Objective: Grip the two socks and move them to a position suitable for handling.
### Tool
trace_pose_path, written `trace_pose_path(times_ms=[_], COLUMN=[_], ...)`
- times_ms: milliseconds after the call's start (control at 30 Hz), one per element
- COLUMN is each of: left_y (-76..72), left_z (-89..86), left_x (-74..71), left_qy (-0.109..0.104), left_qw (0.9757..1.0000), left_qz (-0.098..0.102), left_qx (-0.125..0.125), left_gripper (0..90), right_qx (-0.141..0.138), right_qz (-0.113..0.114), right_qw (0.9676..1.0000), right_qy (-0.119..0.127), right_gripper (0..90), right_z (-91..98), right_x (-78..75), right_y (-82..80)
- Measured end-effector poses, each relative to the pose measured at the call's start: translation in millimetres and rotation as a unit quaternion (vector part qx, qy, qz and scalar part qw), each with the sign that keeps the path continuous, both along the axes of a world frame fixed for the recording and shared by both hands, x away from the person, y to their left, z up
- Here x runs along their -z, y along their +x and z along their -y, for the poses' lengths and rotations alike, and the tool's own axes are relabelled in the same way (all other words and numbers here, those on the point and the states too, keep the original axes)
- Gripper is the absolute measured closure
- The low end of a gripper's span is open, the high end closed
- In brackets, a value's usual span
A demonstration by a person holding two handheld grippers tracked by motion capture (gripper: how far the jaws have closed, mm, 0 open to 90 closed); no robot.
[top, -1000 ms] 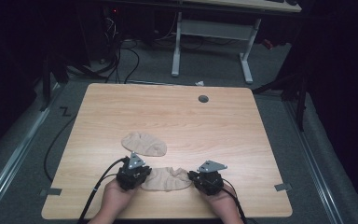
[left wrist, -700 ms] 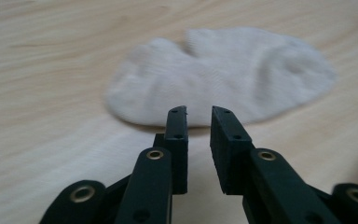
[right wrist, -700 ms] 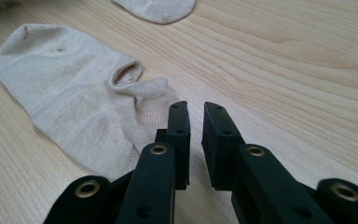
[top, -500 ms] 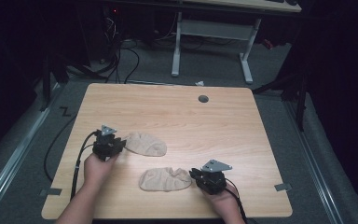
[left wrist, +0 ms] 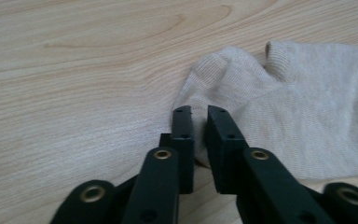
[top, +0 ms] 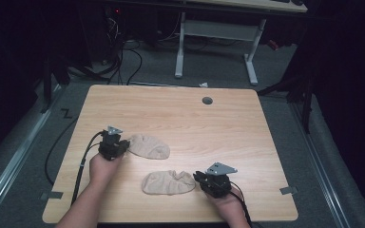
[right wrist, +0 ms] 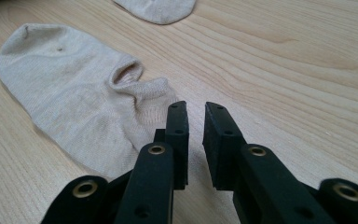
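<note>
Sock (left wrist: pixel 279 112) edge between left hand-held gripper (left wrist: pixel 199 116) jaws (pinched)

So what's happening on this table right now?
A person works two handheld grippers over a pair of beige socks on a wooden table. The left gripper sits at the edge of the far sock, jaws nearly closed. The right gripper rests beside the near sock, holding nothing.
</note>
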State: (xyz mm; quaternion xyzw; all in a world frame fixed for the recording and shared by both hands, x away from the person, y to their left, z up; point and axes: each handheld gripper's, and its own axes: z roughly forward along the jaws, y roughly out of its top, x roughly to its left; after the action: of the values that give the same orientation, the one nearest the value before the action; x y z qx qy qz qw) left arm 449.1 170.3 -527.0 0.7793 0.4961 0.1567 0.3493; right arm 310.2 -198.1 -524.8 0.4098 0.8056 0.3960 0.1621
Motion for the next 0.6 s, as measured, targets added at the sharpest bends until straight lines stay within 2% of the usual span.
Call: trace_pose_path(times_ms=[33,167,233,300,333,500,600], left_y=[-0.5,-3.4,-6.1,-10.9,-10.9,-19.4,-22.0], left_z=[-0.1,-0.2,-2.5,-7.8,-7.8,-17.0,-20.1], left_x=[0.5,-1.5,-4.8,-14.7,-14.7,-36.5,-42.8], left_qy=[-0.004,-0.003,-0.007,-0.018,-0.018,-0.027,-0.027], left_qw=[1.0000,1.0000,0.9999,0.9995,0.9995,0.9982,0.9978], left_qz=[0.000,0.001,0.008,0.022,0.022,0.049,0.057], left_qx=[-0.001,-0.008,-0.012,-0.017,-0.017,-0.021,-0.021], left_gripper=[86.5,87.5,87.6,87.6,87.6,87.6,87.6], right_qx=[0.001,0.000,0.001,0.002,0.002,0.003,0.003], right_qz=[0.000,0.003,0.005,0.007,0.007,0.008,0.007], right_qw=[1.0000,1.0000,1.0000,1.0000,1.0000,1.0000,1.0000], right_qy=[0.000,0.001,0.002,0.002,0.002,0.003,0.002], right_gripper=[80.9,81.0,81.0,81.0,81.0,81.1,81.0], right_z=[0.1,0.1,0.2,0.9,0.9,0.5,0.2], right_x=[-0.2,-0.4,-0.6,-0.5,-0.5,-0.8,-0.8], right_y=[-0.2,-0.6,-0.9,-0.4,-0.4,-0.7,-0.7])
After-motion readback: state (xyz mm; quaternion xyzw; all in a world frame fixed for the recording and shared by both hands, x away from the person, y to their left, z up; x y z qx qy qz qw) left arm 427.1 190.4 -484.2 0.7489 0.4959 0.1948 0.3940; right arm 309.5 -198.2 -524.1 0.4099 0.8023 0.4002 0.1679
